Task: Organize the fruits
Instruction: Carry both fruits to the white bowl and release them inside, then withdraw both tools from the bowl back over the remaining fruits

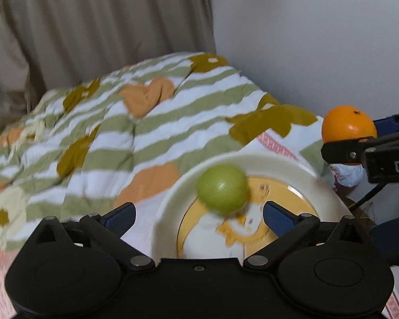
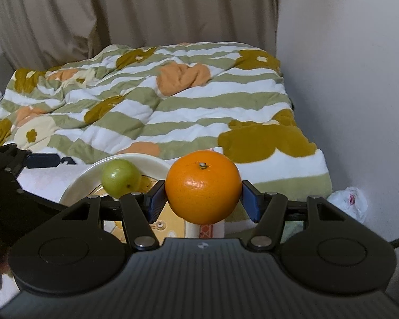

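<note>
A: What's there, biggest first?

B: One bed with a striped quilt (image 2: 173,106). On it, one plate (image 1: 279,164). Over the plate, one green fruit (image 1: 222,187), blurred, possibly not resting yet.

A: And the tongs?

B: Two. The left tongs (image 1: 199,216) stand wide apart, empty. Right of the plate, the right tongs (image 2: 202,198) are clamped on one orange (image 2: 202,187).
</note>
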The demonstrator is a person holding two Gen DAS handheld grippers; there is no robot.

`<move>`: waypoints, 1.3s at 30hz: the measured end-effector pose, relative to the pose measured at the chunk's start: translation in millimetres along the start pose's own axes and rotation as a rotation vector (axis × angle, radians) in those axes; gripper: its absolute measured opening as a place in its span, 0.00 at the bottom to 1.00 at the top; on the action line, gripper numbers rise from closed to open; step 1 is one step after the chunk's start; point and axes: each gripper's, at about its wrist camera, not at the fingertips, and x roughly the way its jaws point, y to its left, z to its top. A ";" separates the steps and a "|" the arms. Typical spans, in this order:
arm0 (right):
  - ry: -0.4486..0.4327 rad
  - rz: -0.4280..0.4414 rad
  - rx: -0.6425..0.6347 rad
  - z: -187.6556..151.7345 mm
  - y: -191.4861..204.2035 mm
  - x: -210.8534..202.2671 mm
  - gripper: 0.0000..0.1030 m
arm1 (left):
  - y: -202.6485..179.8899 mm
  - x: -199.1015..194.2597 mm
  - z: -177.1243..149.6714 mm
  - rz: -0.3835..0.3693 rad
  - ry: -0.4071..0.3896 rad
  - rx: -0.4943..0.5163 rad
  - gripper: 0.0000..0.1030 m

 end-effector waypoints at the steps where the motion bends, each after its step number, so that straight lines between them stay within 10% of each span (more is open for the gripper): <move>1: 0.006 0.011 -0.007 -0.1 2.1 2.2 0.73 | 5.4 -2.3 -3.5 -0.007 0.014 -0.025 1.00; 23: 0.078 0.036 -0.295 -29.5 65.8 64.0 0.74 | 43.2 -39.5 -47.1 0.133 0.069 -0.132 1.00; 27: -0.004 0.017 -0.301 -29.0 66.5 47.9 1.00 | 38.2 -47.8 -50.2 0.149 0.046 -0.101 1.00; 39: -0.056 0.016 -0.199 -20.9 54.0 -15.0 1.00 | 32.2 -95.9 -57.9 0.133 -0.019 -0.130 1.00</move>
